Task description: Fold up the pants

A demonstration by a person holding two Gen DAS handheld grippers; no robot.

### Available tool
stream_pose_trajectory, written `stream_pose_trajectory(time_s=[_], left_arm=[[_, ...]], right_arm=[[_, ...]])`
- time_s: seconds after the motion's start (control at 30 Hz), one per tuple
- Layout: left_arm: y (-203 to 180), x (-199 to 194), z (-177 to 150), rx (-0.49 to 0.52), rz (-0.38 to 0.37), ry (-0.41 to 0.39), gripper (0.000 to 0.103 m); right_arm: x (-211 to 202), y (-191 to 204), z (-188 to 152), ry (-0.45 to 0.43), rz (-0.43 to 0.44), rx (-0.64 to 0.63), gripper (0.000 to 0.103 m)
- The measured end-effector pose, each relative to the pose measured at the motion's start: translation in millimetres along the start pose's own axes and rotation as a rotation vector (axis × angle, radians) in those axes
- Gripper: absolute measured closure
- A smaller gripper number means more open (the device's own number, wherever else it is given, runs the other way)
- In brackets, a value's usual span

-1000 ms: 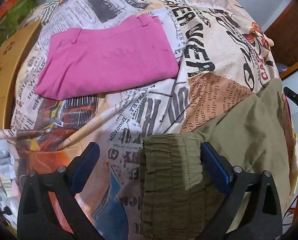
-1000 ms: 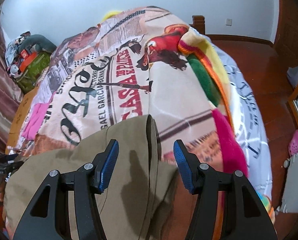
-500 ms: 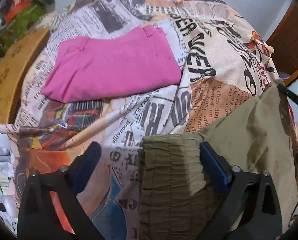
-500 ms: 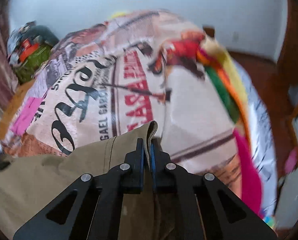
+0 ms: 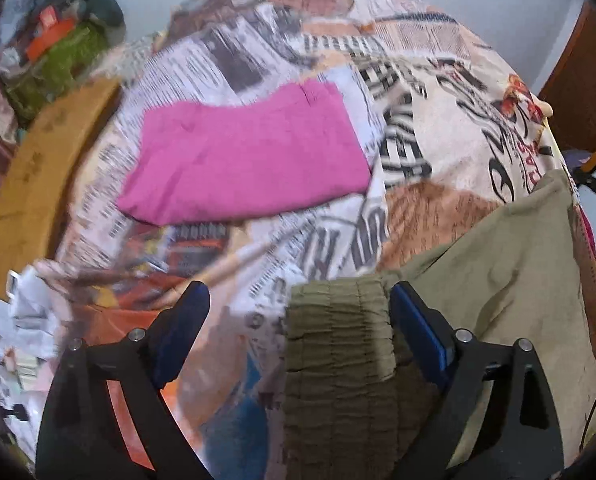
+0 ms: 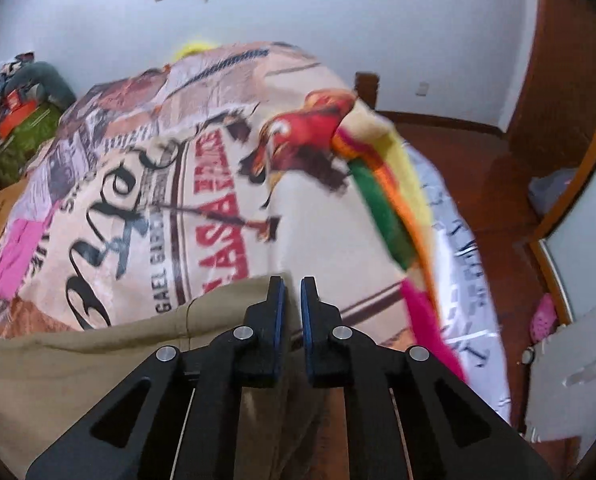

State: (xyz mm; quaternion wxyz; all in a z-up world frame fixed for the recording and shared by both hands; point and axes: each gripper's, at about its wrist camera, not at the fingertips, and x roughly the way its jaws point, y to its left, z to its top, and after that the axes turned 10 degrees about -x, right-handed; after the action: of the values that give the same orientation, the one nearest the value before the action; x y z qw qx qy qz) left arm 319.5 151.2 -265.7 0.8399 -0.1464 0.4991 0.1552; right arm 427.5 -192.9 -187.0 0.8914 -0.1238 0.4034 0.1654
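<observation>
Olive pants [image 5: 498,280] lie on the printed bedspread [image 5: 438,80]. Their gathered elastic waistband [image 5: 338,340] sits between the wide jaws of my left gripper [image 5: 298,292]; it lies against the right pad, while the left pad stands clear of it. In the right wrist view the pants [image 6: 97,360] rise to my right gripper [image 6: 293,280], which pinches the leg's edge. Its jaws are opening slightly, with a narrow slit at the tips and cloth between them.
Folded pink pants [image 5: 241,164] lie farther back on the bed, also seen as pink pants [image 6: 13,256] at the left edge. A wooden bed board [image 5: 37,168] and piled bags [image 5: 57,52] stand left. A striped blanket [image 6: 386,200] and wooden floor [image 6: 478,152] are right.
My right gripper closed from wide open onto the pants leg's edge and rose with it. The left gripper tilted up a little, its jaws slightly narrower around the waistband.
</observation>
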Motion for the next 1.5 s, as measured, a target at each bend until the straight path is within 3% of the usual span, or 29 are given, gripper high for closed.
stream_pose_trajectory(time_s=[0.03, 0.1, 0.17, 0.2, 0.3, 0.43, 0.53, 0.67, 0.8, 1.3, 1.5], left_arm=[[0.4, -9.3, 3.4, 0.003, 0.014, -0.036, 0.010], [2.1, -21.5, 9.3, -0.002, 0.014, -0.070, 0.010], [4.2, -33.6, 15.9, -0.021, -0.023, -0.085, 0.010], [3.6, -36.8, 17.8, -0.024, -0.038, -0.084, 0.010], [-4.6, -41.5, 21.1, -0.012, -0.085, -0.060, 0.010], [-31.0, -30.1, 14.2, 0.068, -0.107, 0.030, 0.009], [-47.0, -15.6, 3.2, 0.115, -0.091, 0.079, 0.009], [-56.9, 6.6, -13.1, 0.158, -0.043, 0.140, 0.009], [-57.9, 11.8, -23.2, 0.196, 0.005, 0.125, 0.004], [-36.5, -24.4, -52.8, 0.174, 0.057, 0.069, 0.003], [-30.1, -43.6, -72.4, 0.170, 0.077, 0.039, 0.003]], right_arm=[[-7.0, -0.1, 2.7, -0.010, 0.003, -0.009, 0.092], [-20.0, 3.4, 7.5, -0.004, 0.073, -0.024, 0.081], [-31.4, 12.6, 8.3, -0.007, 0.128, -0.038, 0.056], [-36.8, 19.7, 7.6, -0.007, 0.159, -0.053, 0.050], [-45.7, 46.0, 4.7, 0.015, 0.222, -0.095, 0.037], [-42.3, 81.2, 0.5, 0.074, 0.367, -0.090, 0.021], [-30.2, 111.9, -5.2, 0.155, 0.442, -0.110, 0.020], [-11.4, 141.3, -21.6, 0.260, 0.478, -0.144, 0.020], [0.6, 157.5, -43.8, 0.365, 0.495, -0.204, 0.020], [-54.0, 124.6, -91.7, 0.331, 0.446, -0.156, 0.020], [-79.1, 122.3, -111.9, 0.301, 0.380, -0.176, 0.020]])
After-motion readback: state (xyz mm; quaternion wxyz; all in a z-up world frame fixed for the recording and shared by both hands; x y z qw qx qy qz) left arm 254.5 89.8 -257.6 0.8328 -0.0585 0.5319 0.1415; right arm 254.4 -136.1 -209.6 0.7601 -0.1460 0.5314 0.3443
